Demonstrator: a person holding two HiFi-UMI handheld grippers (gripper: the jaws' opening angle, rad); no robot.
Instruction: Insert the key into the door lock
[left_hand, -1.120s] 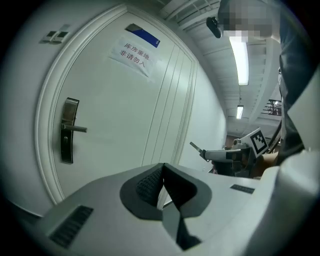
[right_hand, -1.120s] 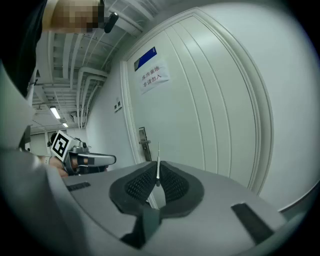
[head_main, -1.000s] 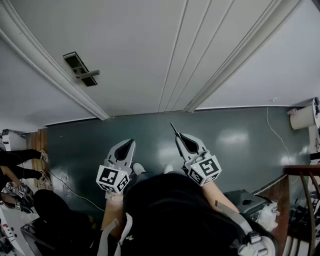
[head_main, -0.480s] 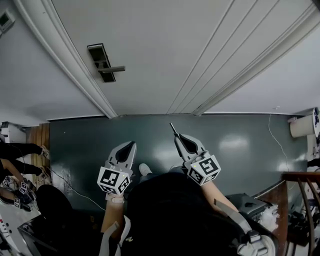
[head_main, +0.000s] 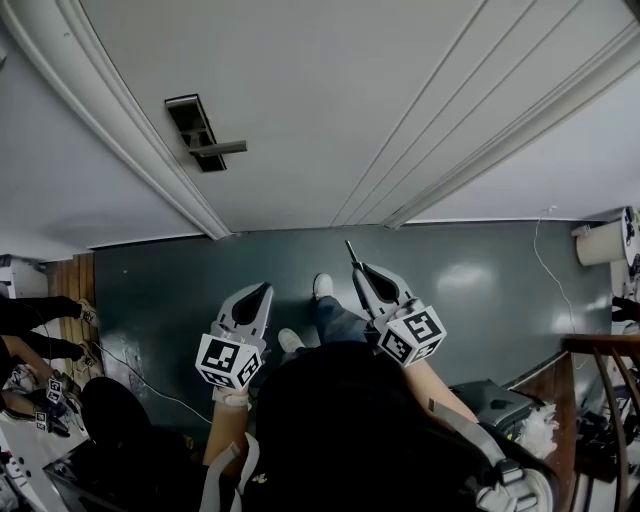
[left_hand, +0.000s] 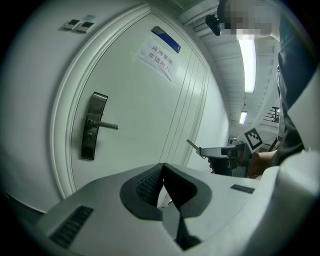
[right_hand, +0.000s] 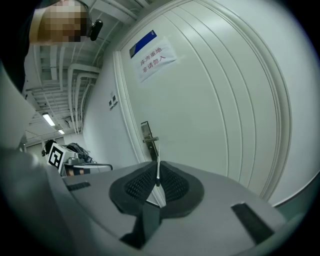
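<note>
A white door (head_main: 330, 110) fills the top of the head view. On it sits a dark lock plate with a lever handle (head_main: 200, 135), also visible as the lock plate (left_hand: 92, 125) and the lock plate (right_hand: 147, 134) in the gripper views. My right gripper (head_main: 358, 268) is shut on a thin metal key (head_main: 350, 250), whose blade (right_hand: 158, 170) sticks out toward the door, well short of the lock. My left gripper (head_main: 262, 290) is shut with nothing in it, level with the right one. From the left gripper view I see the key (left_hand: 192, 145) held by the right gripper.
A white door frame (head_main: 110, 130) runs left of the lock. A paper notice (left_hand: 160, 57) is stuck high on the door. Dark green floor (head_main: 480, 290) lies below, with a cable (head_main: 555, 270), a white bin (head_main: 605, 240) at right and the person's shoes (head_main: 322, 285).
The view has shifted, so the lock plate sits further right and nearer the middle than a second ago. The person has stepped one foot forward. Both grippers keep their poses.
</note>
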